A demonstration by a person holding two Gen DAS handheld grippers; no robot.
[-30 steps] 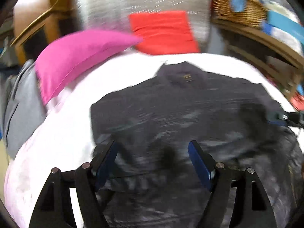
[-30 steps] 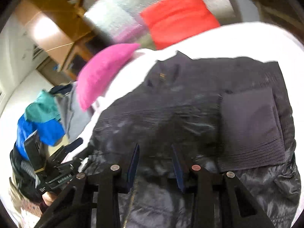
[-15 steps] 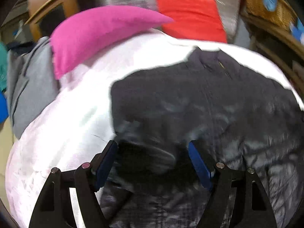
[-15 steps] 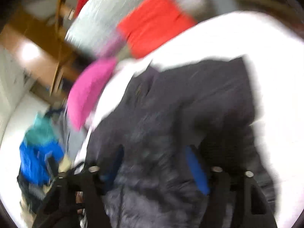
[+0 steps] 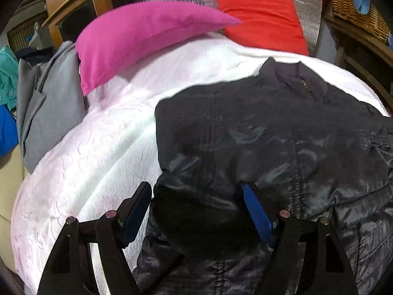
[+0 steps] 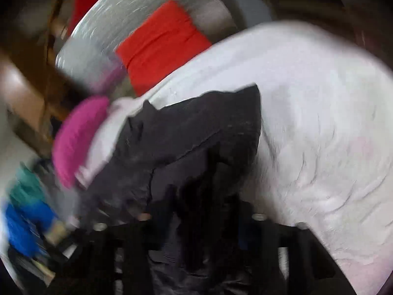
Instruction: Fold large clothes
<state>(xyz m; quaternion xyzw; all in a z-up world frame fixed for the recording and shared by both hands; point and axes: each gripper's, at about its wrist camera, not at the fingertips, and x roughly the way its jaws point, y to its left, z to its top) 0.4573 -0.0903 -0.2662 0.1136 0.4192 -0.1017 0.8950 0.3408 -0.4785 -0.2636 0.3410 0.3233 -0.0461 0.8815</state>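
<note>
Nearest to me, my left gripper (image 5: pixel 196 211) stands wide apart over the near left part of the dark jacket (image 5: pixel 258 147), its blue pads on either side of a rumpled hump of fabric but not closed on it. A second ago the same jaws hung over flat cloth; the edge under them has bunched up since, and I have moved left toward the jacket's side.

My right gripper (image 6: pixel 201 223) is harder to read. The picture is smeared with motion, and dark cloth hangs between its fingers, so I cannot tell whether it pinches the jacket or only sits behind it. A second ago the right side lay flat with a sleeve folded across it; now that side is lifted and drawn in toward the middle, with bare white bedspread (image 6: pixel 319 123) where it was.

I judge the right-side fold is under way, with the left side next.

Further off, the collar lies toward the pink pillow (image 5: pixel 137 36) and the red pillow (image 5: pixel 260 19), both unchanged at the far end.
</note>
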